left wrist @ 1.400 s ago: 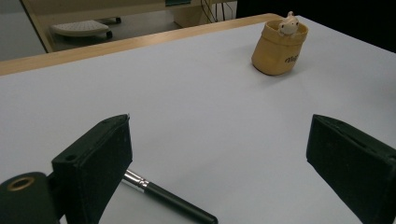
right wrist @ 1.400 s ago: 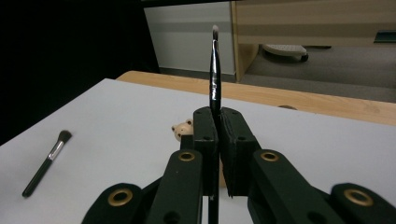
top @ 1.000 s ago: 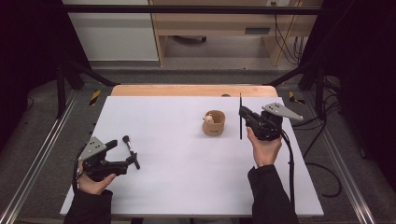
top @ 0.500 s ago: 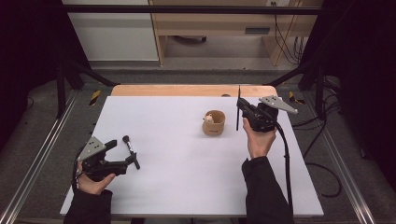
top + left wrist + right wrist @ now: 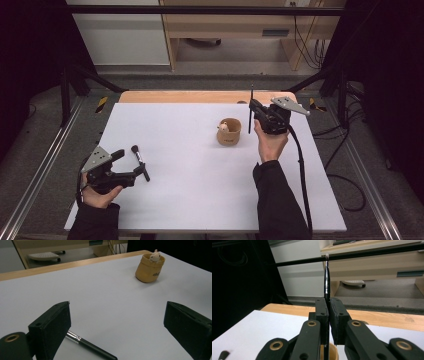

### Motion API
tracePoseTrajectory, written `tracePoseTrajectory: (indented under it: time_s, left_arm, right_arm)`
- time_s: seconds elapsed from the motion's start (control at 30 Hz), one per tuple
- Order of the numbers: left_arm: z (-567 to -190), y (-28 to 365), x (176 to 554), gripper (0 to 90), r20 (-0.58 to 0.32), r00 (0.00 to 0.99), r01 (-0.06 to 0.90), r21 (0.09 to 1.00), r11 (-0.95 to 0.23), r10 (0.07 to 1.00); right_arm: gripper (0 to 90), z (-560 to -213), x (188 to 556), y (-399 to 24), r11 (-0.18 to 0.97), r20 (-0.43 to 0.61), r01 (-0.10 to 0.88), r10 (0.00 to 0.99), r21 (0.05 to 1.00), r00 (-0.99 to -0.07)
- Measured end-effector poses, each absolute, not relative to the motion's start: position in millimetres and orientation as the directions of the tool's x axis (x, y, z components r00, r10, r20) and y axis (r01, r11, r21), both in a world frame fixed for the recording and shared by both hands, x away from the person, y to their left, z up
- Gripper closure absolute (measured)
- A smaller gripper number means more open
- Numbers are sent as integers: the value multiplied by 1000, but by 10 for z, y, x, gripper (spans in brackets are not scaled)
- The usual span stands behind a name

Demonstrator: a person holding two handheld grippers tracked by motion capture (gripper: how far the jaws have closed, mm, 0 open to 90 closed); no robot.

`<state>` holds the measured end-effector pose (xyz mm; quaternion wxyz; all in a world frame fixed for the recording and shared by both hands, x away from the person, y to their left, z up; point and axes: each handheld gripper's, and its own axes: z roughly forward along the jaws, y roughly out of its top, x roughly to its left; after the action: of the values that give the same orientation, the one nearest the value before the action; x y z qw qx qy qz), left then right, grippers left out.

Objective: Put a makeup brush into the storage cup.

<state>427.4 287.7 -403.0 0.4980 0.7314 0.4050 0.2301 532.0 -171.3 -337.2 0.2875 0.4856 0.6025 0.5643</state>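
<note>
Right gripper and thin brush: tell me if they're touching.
Touching. The right gripper view shows the right gripper with its fingers clamped on the thin brush, which stands upright between them.

In the left gripper view the brush (image 5: 90, 346) on the table runs under the near jaw, its bristle end hidden; its handle is cut off at the frame's bottom edge; the pot's (image 5: 149, 268) lettering is too small to read.
</note>
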Motion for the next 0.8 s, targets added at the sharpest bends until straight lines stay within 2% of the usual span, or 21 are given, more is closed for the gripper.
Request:
tracePoseTrajectory:
  time_s: [0.8]
  left_arm:
    - [-4030,2879,4275,66,-70,569,361,917,-173,819]
  right_arm:
    - [859,-3465,5631,-1546,-129,219,263,911,956,-350]
